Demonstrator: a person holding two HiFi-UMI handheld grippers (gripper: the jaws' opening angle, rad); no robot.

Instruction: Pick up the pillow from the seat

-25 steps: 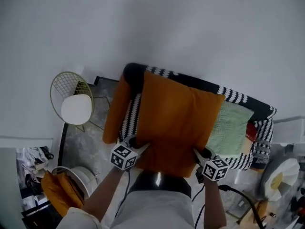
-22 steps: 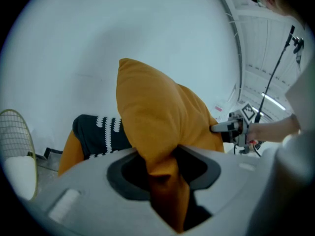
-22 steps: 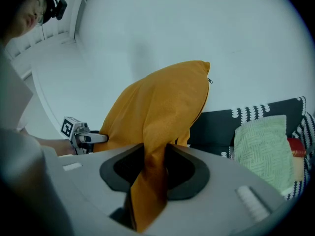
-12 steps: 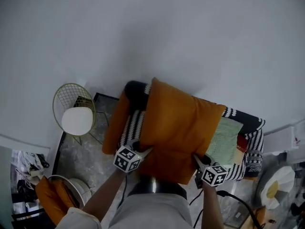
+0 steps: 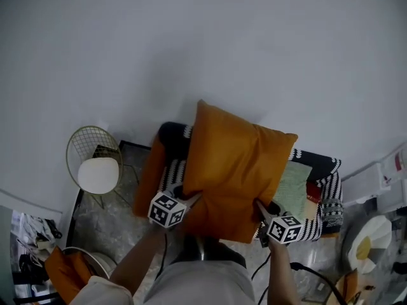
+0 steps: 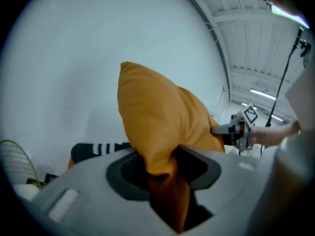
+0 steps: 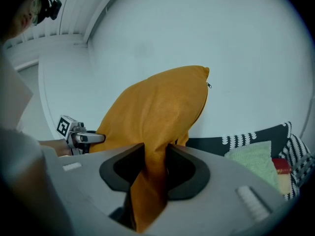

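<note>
pillow (image 5: pixel 236 167), the big orange one, fills the middle of the head view, tilted up with its far corners against the white wall (image 5: pixel 191 43) and its near edge low in the frame. the left claw (image 5: pixel 193 197) has the lower left corner and the right claw (image 5: pixel 259 204) the lower right. a hold at both ends should keep so wide and floppy a thing from folding or swinging. it looks clear of the striped seat (image 5: pixel 323 199) behind it, though from above i can't be sure its underside isn't brushing it. a green cushion (image 5: pixel 294 184) and a second orange cushion (image 5: pixel 146 173) lie on the seat, and a wire chair (image 5: pixel 95 161) stands at the left.

left gripper view: the jaws are partly closed and pinch a bunched fold of orange fabric, which hangs down through the gap. the pillow rises up the centre of the frame, with the other claw at its right edge.

right gripper view: much the same, with the jaws narrowed on a gathered corner, the pillow at upper centre, and the seat and green cushion at lower right.

no brand, label or legible writing shows. the only print is the square black-and-white markers on each claw's cube (image 5: pixel 166 210).
</note>
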